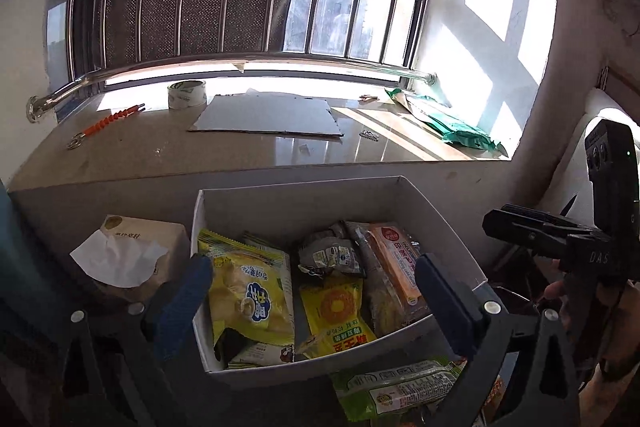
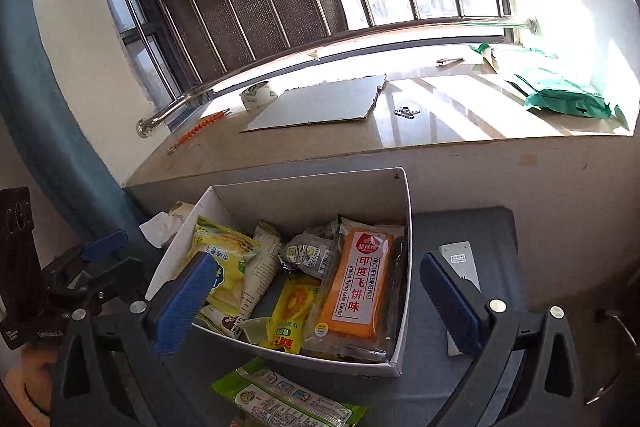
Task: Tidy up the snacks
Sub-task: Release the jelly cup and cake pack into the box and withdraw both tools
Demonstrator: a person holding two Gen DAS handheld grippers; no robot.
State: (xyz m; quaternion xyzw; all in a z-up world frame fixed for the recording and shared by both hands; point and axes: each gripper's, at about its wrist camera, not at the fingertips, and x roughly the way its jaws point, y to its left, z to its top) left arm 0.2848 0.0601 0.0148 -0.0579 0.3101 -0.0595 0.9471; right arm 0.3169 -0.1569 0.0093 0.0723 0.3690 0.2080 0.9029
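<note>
A white open box [image 1: 296, 187] holds several snack packets: a yellow-green bag [image 1: 248, 291], a yellow ring-print bag [image 1: 336, 311], a grey wrapper [image 1: 332, 255] and an orange flatbread pack [image 2: 356, 291]. A green snack packet [image 1: 396, 387] lies outside the box against its near wall, and shows in the right wrist view too [image 2: 280, 399]. My left gripper [image 1: 316, 307] hangs open over the box's near half, its blue pads wide apart and gripping nothing. My right gripper [image 2: 316, 303] is open too, over the box's [image 2: 408, 247] near part, and is empty.
A tissue pack [image 1: 128, 255] stands left of the box. A white card [image 2: 460, 267] lies on the grey-blue surface [image 2: 492, 227] to its right. Behind, the stone windowsill [image 1: 160, 147] carries a cardboard sheet [image 1: 268, 115], a tape roll [image 1: 186, 95] and a green mailer bag [image 1: 452, 127].
</note>
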